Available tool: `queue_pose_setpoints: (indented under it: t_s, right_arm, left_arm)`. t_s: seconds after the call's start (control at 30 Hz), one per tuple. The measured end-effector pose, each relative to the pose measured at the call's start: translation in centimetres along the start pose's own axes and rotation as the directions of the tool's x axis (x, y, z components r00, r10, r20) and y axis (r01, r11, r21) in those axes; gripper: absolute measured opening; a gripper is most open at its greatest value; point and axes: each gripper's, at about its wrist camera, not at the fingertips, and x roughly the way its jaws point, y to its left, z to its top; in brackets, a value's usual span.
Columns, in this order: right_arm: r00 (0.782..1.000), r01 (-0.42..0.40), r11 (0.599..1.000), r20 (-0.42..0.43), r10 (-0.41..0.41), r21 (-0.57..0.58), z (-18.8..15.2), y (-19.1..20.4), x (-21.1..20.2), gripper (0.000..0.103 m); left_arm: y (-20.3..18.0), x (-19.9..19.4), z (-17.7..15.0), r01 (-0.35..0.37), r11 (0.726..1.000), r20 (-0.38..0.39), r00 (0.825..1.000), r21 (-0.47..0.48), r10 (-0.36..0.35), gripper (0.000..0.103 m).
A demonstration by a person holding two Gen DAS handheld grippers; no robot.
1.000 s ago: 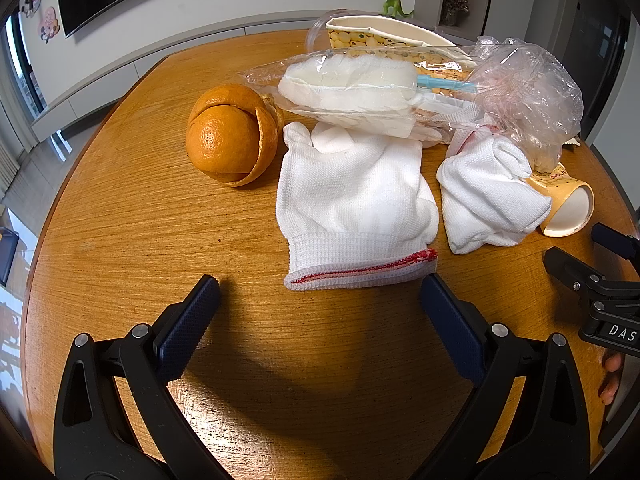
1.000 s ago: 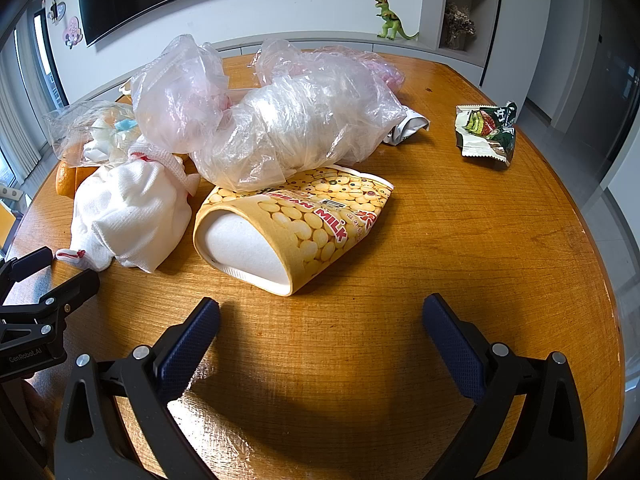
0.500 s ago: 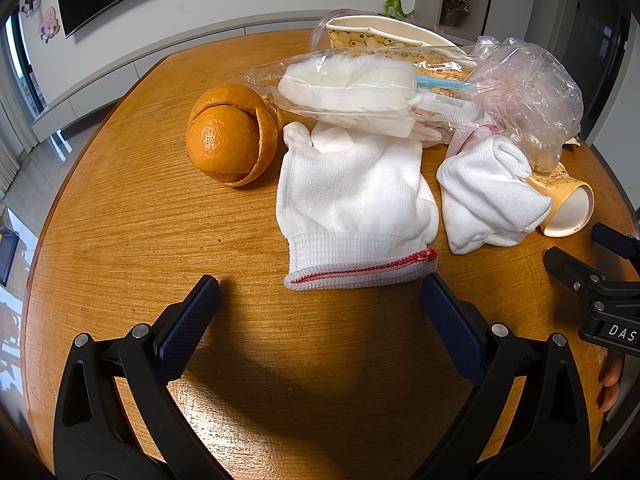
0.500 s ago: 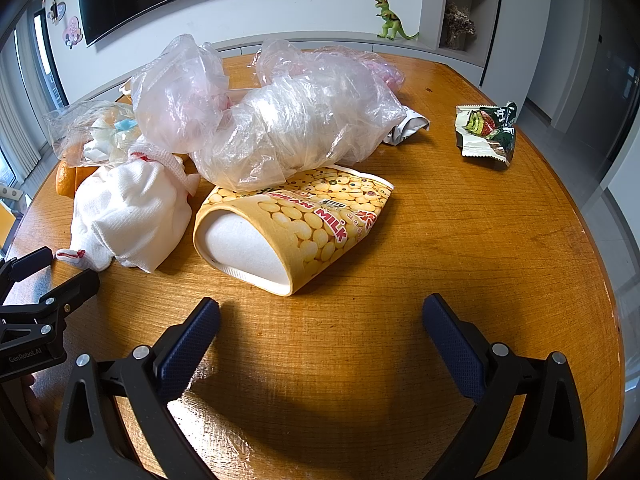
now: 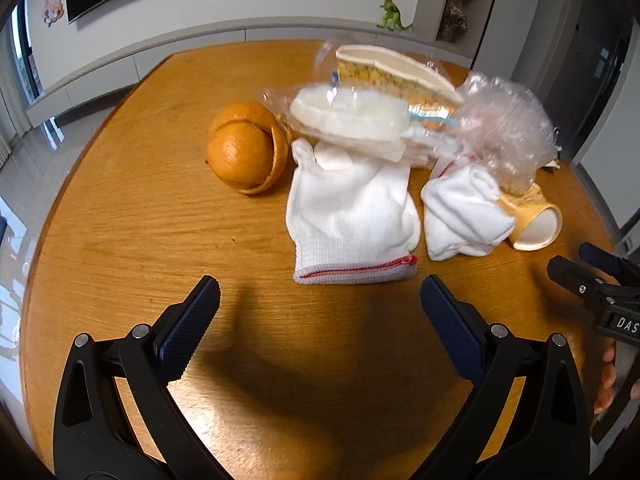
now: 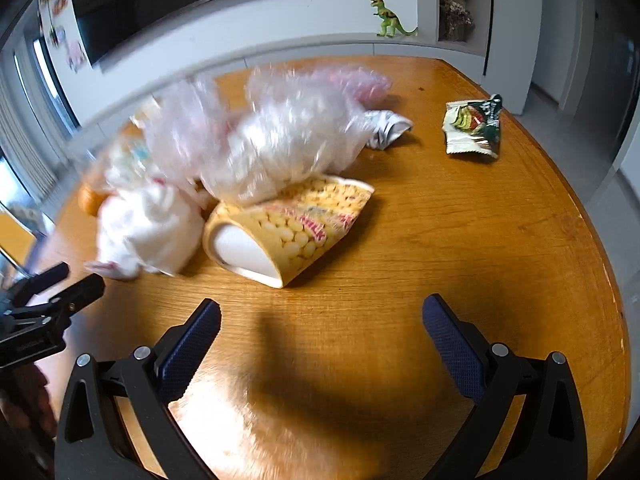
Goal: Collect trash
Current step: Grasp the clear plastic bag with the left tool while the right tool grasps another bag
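Nothing is collected yet. My left tongs (image 5: 320, 304) and right tongs (image 6: 322, 326) gape wide, empty, above the bench (image 5: 140, 240); glove (image 5: 350, 208), orange peel (image 5: 246, 152), cup (image 6: 288, 230), bags and far-edge wrapper (image 6: 474, 130) all remain.

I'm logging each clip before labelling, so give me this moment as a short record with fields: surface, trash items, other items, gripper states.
surface: round wooden table
trash items: orange peel; clear plastic bags; flattened yellow paper cup; snack wrapper
other items: flat white glove; bunched white glove
left hand-held gripper: open, empty, above bare wood
right hand-held gripper: open, empty
image quality: right wrist view motion-blurred
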Motion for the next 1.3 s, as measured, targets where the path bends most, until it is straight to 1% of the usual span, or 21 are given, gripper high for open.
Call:
queue_pose_setpoints:
  t_s: [0.07,0.13,0.2,0.27,0.37,0.5,0.57,0.6,0.63,0.67,0.7,0.8,0.87,0.97,1.0,1.03,1.07,1.1,1.2,1.23,1.3]
  right_arm:
    - [0.999,-0.039,0.999,-0.031,0.039,-0.008,0.8,-0.4,-1.6,0.101]
    - [0.994,-0.082,0.997,-0.075,0.083,0.008,1.7,-0.5,-2.1,0.100]
    - [0.991,-0.111,0.994,-0.080,0.112,0.020,3.2,0.3,-2.4,0.100]
    - [0.989,-0.130,0.991,-0.073,0.130,0.007,4.3,1.6,-2.6,0.100]
    - [0.984,-0.165,0.983,-0.076,0.159,-0.076,7.2,5.1,-2.3,0.091]
    - [0.987,-0.125,0.976,-0.122,0.104,-0.178,10.1,9.0,0.2,0.060]
    - [0.988,-0.084,0.976,-0.144,0.055,-0.201,11.1,9.9,1.8,0.057]
    - [0.988,-0.067,0.977,-0.148,0.036,-0.204,11.2,10.1,2.4,0.051]
    - [0.986,-0.055,0.978,-0.163,0.022,-0.200,11.5,10.1,3.2,0.037]
    - [0.983,-0.067,0.980,-0.180,0.033,-0.185,11.9,9.6,3.6,0.024]
    - [0.978,-0.103,0.983,-0.197,0.071,-0.153,12.0,9.1,3.9,0.011]
    - [0.976,-0.151,0.982,-0.176,0.131,-0.109,11.5,7.7,2.8,0.008]
    - [0.976,-0.167,0.981,-0.154,0.151,-0.097,11.2,6.9,1.6,0.008]
    - [0.978,-0.184,0.979,-0.118,0.173,-0.088,11.1,5.8,-0.4,0.008]
    - [0.977,-0.189,0.978,-0.112,0.179,-0.085,11.2,5.6,-1.0,0.008]
    - [0.977,-0.194,0.977,-0.105,0.185,-0.086,11.2,5.3,-1.7,0.008]
    - [0.978,-0.195,0.977,-0.090,0.187,-0.092,11.2,5.1,-2.5,0.008]
    - [0.979,-0.195,0.976,-0.084,0.187,-0.096,11.2,5.0,-3.0,0.008]
    - [0.981,-0.189,0.976,-0.055,0.184,-0.105,11.0,4.7,-4.8,0.008]
    - [0.982,-0.189,0.976,-0.048,0.185,-0.105,10.8,4.5,-5.4,0.008]
    - [0.982,-0.187,0.978,-0.029,0.185,-0.097,10.4,3.8,-6.8,0.008]
  left_arm:
    - [-0.1,-1.8,0.9,0.006,1.000,0.006,1.000,0.020,-0.006,0.097]
    - [-0.4,-3.0,2.0,0.036,0.999,0.006,0.999,0.029,-0.037,0.097]
    - [-0.9,-3.5,4.3,0.065,0.997,0.004,0.998,0.036,-0.065,0.097]
    - [-1.4,-4.3,6.4,0.040,0.997,0.000,0.999,0.061,-0.040,0.097]
    - [-1.1,-4.4,9.2,-0.025,0.997,0.004,1.000,0.078,0.025,0.097]
    - [0.3,-3.4,11.1,-0.016,0.999,-0.046,0.999,0.045,0.018,0.097]
    - [0.9,-3.3,11.7,0.020,1.000,-0.071,0.997,0.019,-0.018,0.097]
    - [1.0,-2.9,11.6,0.043,0.999,-0.093,0.995,0.010,-0.042,0.097]
    - [0.9,-2.4,11.7,0.066,0.998,-0.117,0.991,-0.003,-0.066,0.097]
    - [0.8,-2.0,11.6,0.088,0.996,-0.135,0.987,-0.020,-0.090,0.097]
    - [0.7,-1.6,11.7,0.107,0.994,-0.151,0.982,-0.036,-0.112,0.097]
    - [0.1,0.2,11.5,0.102,0.992,-0.188,0.976,-0.067,-0.113,0.097]
    - [0.0,1.6,11.5,0.120,0.985,-0.204,0.968,-0.125,-0.144,0.097]
    - [-0.5,3.5,11.3,0.098,0.981,-0.217,0.967,-0.168,-0.134,0.097]
    - [-0.7,4.1,11.1,0.088,0.982,-0.221,0.967,-0.165,-0.124,0.091]
    - [-0.8,4.5,10.9,0.085,0.983,-0.225,0.967,-0.165,-0.122,0.080]
    - [-0.8,4.9,10.7,0.098,0.980,-0.227,0.964,-0.174,-0.137,0.055]
    - [-0.7,5.2,10.5,0.107,0.975,-0.228,0.962,-0.196,-0.151,0.046]
    - [-0.6,4.8,10.2,0.126,0.974,-0.181,0.970,-0.186,-0.160,0.034]
    - [-0.7,4.2,10.2,0.144,0.972,-0.157,0.972,-0.184,-0.174,0.032]
    - [-1.1,1.9,10.2,0.157,0.979,-0.097,0.981,-0.128,-0.170,0.028]
